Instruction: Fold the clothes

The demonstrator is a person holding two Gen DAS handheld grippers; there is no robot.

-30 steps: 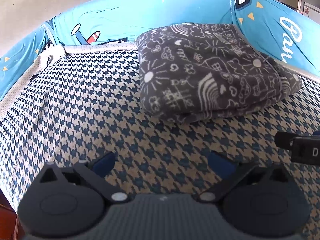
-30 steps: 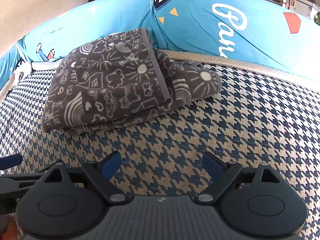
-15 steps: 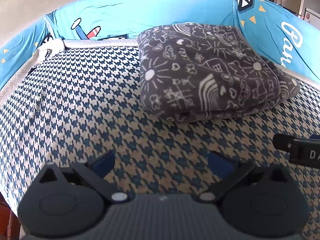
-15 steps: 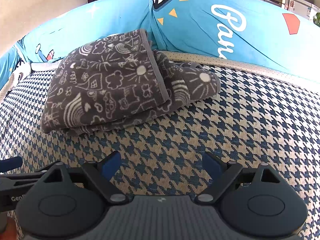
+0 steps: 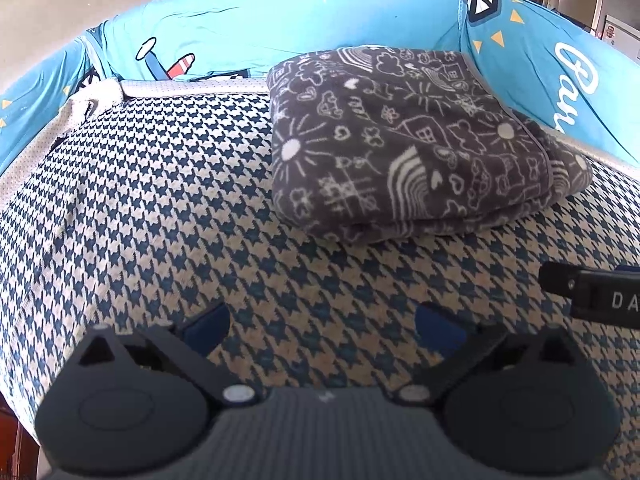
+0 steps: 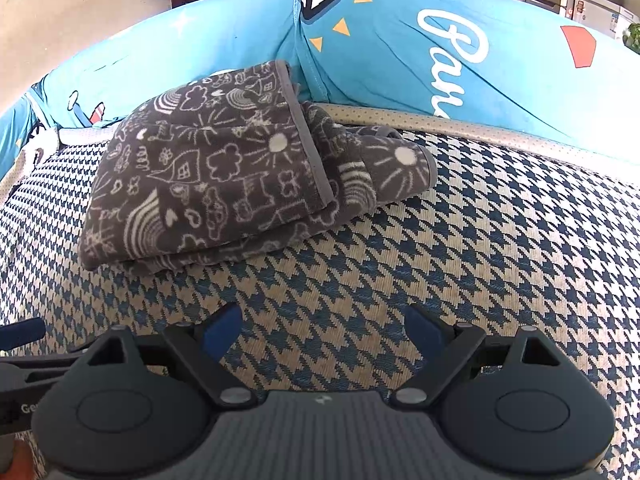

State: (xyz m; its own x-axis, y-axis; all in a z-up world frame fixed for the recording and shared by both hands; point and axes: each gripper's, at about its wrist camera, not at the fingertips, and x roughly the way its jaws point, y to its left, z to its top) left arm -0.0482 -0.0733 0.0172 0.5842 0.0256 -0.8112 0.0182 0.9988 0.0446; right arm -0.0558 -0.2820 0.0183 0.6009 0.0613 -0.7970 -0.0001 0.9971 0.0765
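Nearest to each camera, both grippers hang over bare patterned fabric with nothing in them. The left gripper (image 5: pixel 322 322) has its two blue-tipped fingers (image 5: pixel 208 322) spread wide apart, released, and only the houndstooth mattress cover (image 5: pixel 140 208) shows between them. The right gripper (image 6: pixel 322 330) is the same: jaws spread wide, empty, blue pads clear of any cloth. The two tools sit side by side; a black part of the right one pokes into the right edge of the left wrist view, and a dark arm of the left one reaches into the lower left of the right wrist view.

Beyond the fingertips, well apart from both grippers, lies the folded grey blanket (image 5: pixel 404 144), also clear in the right wrist view (image 6: pixel 224 172). It is printed with white doodles of suns, houses, clouds and hearts. It rests flat on the mattress cover in stacked layers, with a grey bound edge running across its top and a lower layer sticking out on the blanket's right side. Its far edge lies close against the blue padded bumper (image 5: pixel 248 24), though contact cannot be made out.

Behind the blanket, the bumper curves round the mattress, carrying a white star, a cartoon plane, orange triangles and white script lettering. A pale dotted strip (image 6: pixel 480 128) runs along the bumper's foot.
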